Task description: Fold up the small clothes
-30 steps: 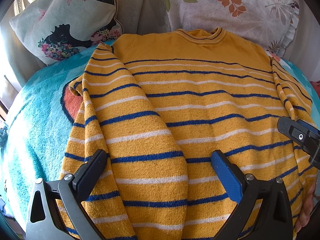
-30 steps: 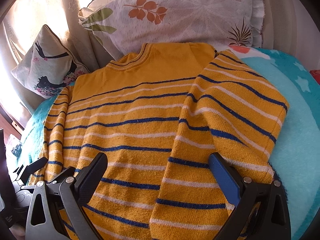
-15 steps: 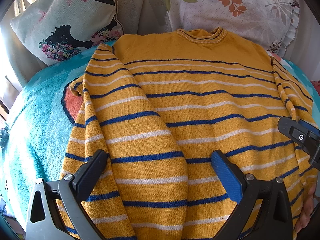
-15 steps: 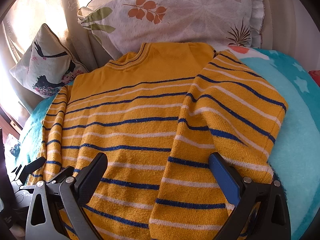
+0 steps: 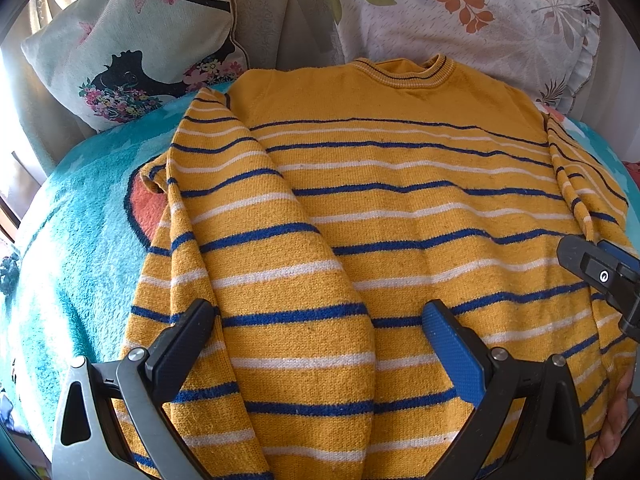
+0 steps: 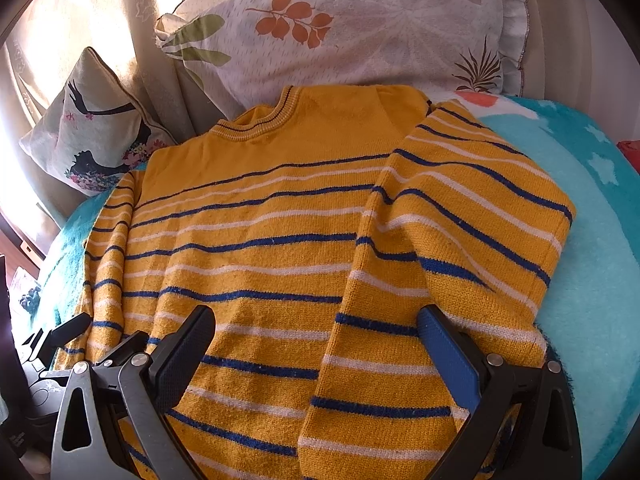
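Note:
A yellow sweater [image 5: 400, 208] with blue and white stripes lies flat on a teal blanket [image 5: 80, 240], collar toward the pillows. Both sleeves are folded inward over the body: the left sleeve [image 5: 272, 280] and the right sleeve [image 6: 440, 248]. My left gripper [image 5: 320, 336] is open and empty, hovering over the left sleeve near the hem. My right gripper [image 6: 316, 340] is open and empty over the right sleeve's lower part. The sweater also shows in the right wrist view [image 6: 248, 240]. The right gripper shows at the left wrist view's right edge [image 5: 600, 276].
A bird-print cushion [image 5: 132, 48] and a leaf-print pillow [image 5: 460, 16] stand behind the collar. The teal blanket [image 6: 592, 280] extends to the right of the sweater. A beige curtain [image 6: 120, 32] hangs at the back left.

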